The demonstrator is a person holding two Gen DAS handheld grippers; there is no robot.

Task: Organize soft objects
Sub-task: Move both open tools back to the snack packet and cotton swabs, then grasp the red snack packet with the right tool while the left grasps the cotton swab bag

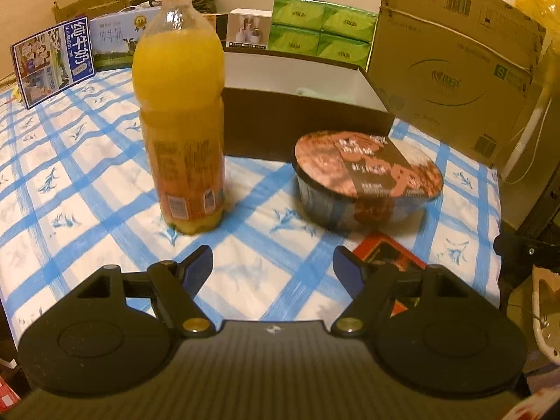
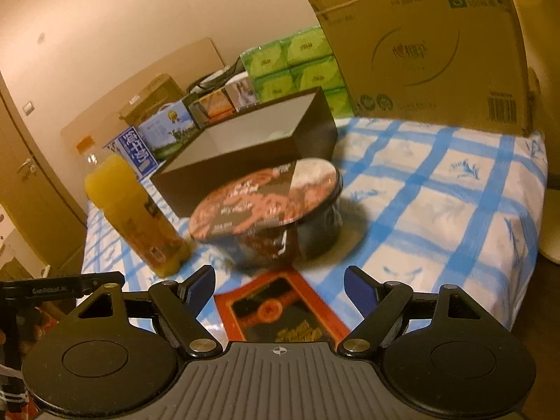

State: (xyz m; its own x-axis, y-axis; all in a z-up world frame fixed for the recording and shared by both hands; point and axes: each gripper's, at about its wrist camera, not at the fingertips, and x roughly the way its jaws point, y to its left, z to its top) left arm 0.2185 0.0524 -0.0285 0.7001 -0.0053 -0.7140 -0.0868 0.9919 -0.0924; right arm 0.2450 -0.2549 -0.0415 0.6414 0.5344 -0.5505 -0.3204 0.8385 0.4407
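Nearest, in the left wrist view: left gripper (image 1: 273, 259) spread wide, nothing between its blue pads, hovering over a blue-and-white checked cloth (image 1: 87, 175). Same for the right gripper (image 2: 280, 274) in its own view: wide apart, empty, poised above the cloth (image 2: 437, 192).

Just ahead of the right gripper, lying flat on the cloth: a red-and-orange flat packet with a dark centre (image 2: 280, 311), seen by the left camera beside its right finger (image 1: 388, 252).

Next out, side by side but apart: a round, dark instant-noodle bowl with a printed foil lid (image 1: 367, 171) (image 2: 266, 206), and left of it an upright clear plastic bottle of orange drink with an orange cap (image 1: 180, 105) (image 2: 133, 210).

Behind both, an open dark brown box with white inside walls (image 1: 297, 129) (image 2: 315, 129). Down inside it, a pale greenish soft-looking thing (image 1: 308, 91) (image 2: 276, 135), mostly hidden by the near wall; cannot tell what.

Farthest back, along the wall: a stack of green plastic-wrapped tissue packs (image 1: 322, 31) (image 2: 297, 66), a tall brown cardboard carton (image 1: 448, 70) (image 2: 420, 52) to the right, a blue-and-white milk case (image 1: 52, 59) (image 2: 134, 155) to the left.
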